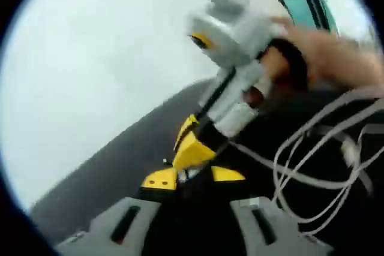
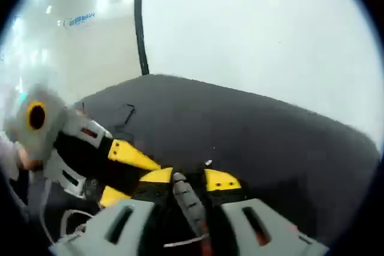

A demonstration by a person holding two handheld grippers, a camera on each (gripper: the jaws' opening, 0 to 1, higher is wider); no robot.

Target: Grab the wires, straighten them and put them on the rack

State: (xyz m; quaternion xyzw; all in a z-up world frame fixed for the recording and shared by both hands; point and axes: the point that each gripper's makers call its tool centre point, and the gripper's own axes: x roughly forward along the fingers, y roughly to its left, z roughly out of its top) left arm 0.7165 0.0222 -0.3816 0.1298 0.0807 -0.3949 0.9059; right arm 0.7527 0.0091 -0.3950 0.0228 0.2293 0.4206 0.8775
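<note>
A: Jaws first, nearest the lens?
B: In the right gripper view, the right gripper (image 2: 191, 185) has its yellow-tipped jaws pinching a ribbed grey wire end (image 2: 187, 202), which runs back between them.
A: And the other pair?
B: The left gripper (image 1: 193, 176) has yellow tips spread slightly, meeting the right gripper's tips over the dark matte surface (image 1: 108, 172); whether they grip anything I cannot tell.
A: The rest of the wires?
B: Thin pale wires (image 1: 312, 166) lie in loose loops on that surface, just beside the grippers. Beyond, a blurred hand (image 1: 327, 52) holds the grey plastic handle.
</note>
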